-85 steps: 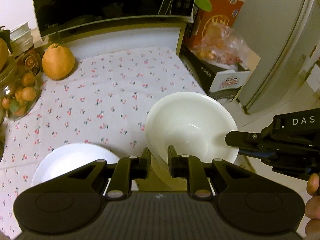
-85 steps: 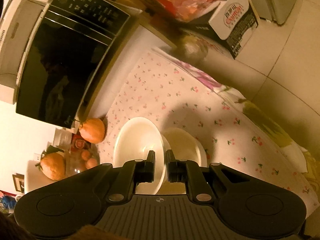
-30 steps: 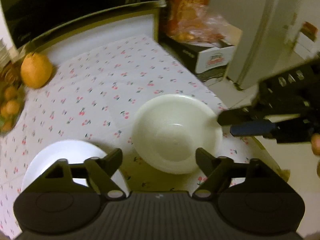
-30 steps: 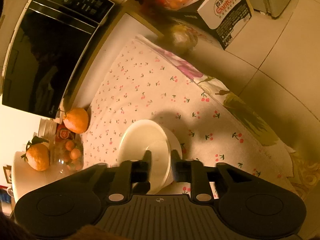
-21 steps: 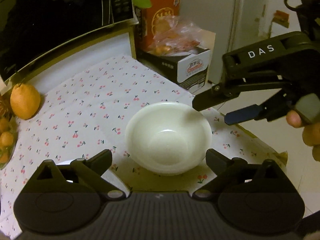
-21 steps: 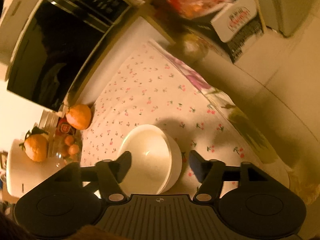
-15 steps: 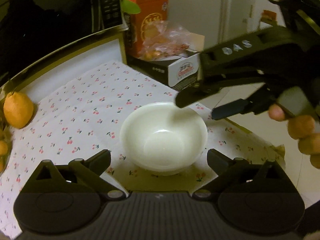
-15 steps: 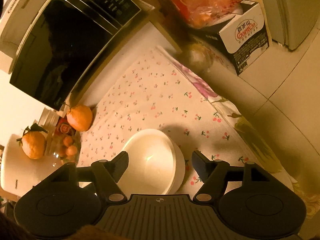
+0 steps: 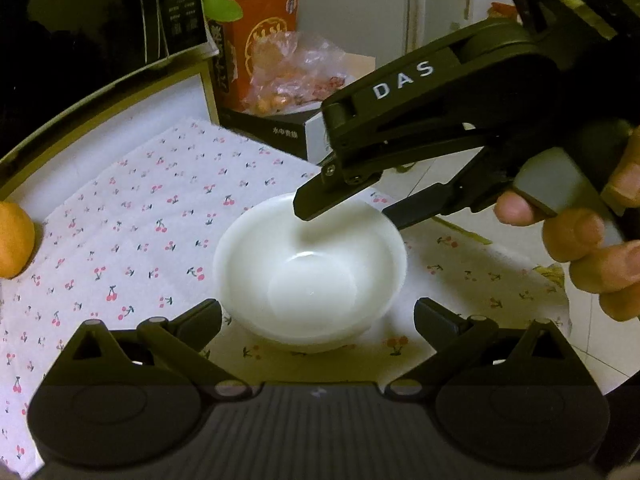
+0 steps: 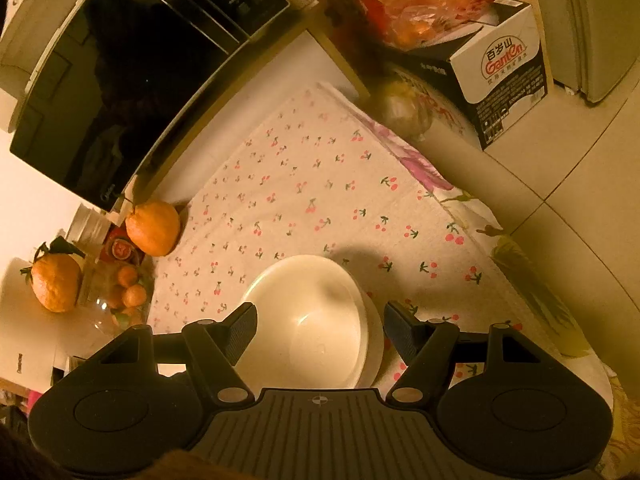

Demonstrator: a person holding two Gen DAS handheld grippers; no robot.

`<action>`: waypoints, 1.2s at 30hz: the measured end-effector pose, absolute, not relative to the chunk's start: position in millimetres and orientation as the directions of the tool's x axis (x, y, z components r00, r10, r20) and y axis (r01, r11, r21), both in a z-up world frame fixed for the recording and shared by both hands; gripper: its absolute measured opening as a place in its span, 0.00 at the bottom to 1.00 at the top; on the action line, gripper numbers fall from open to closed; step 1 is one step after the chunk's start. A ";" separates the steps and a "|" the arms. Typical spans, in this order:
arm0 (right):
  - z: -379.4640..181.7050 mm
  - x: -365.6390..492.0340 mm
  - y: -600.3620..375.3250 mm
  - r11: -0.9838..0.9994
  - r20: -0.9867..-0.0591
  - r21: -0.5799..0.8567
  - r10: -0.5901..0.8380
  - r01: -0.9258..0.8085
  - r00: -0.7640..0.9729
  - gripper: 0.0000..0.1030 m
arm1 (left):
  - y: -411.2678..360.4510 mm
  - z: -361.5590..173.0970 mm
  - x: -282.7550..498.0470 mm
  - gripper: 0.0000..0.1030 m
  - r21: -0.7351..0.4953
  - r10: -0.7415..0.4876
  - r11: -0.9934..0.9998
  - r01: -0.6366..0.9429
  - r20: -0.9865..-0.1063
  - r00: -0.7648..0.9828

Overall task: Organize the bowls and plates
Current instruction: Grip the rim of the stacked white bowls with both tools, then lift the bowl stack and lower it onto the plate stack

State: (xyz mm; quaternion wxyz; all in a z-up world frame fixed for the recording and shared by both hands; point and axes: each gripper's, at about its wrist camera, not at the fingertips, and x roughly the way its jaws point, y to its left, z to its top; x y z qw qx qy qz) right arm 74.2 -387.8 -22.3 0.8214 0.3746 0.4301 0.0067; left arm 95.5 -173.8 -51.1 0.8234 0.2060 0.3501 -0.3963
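Evidently 2 stacked bowls point(image 10: 316, 320) between wide-spread right tongs point(image 10: 320, 330), untouched.

- Table under a cherry-print cloth point(image 9: 132, 216).
- White stacked bowls point(image 10: 308, 320) sit at the cloth's 6 o'clock.
- An orange point(image 10: 153, 227) at 9 o'clock.

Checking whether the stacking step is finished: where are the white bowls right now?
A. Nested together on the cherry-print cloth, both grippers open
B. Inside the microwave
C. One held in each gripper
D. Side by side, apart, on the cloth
A: the white bowls sit nested on the cherry-print cloth, with the right gripper and the left gripper both open around them.
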 end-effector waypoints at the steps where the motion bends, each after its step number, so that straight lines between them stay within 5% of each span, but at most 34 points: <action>1: -23.3 75.1 -387.0 0.720 -0.704 0.620 0.334 0.312 0.627 0.69 | -174.1 -52.0 96.6 1.00 0.061 -0.505 0.602 0.796 -0.744 0.438; 11: -34.5 80.4 -388.5 0.690 -0.738 0.612 0.321 0.388 0.594 0.68 | -180.4 -59.0 106.4 0.98 0.045 -0.490 0.589 0.807 -0.774 0.401; 22: -38.4 82.0 -387.4 0.727 -0.776 0.556 0.278 0.404 0.567 0.27 | -183.7 -61.7 107.7 0.91 0.061 -0.468 0.592 0.803 -0.786 0.405; 36: -25.7 78.9 -382.8 0.770 -0.773 0.524 0.250 0.365 0.582 0.23 | -181.8 -51.7 104.2 0.87 0.075 -0.455 0.611 0.788 -0.781 0.428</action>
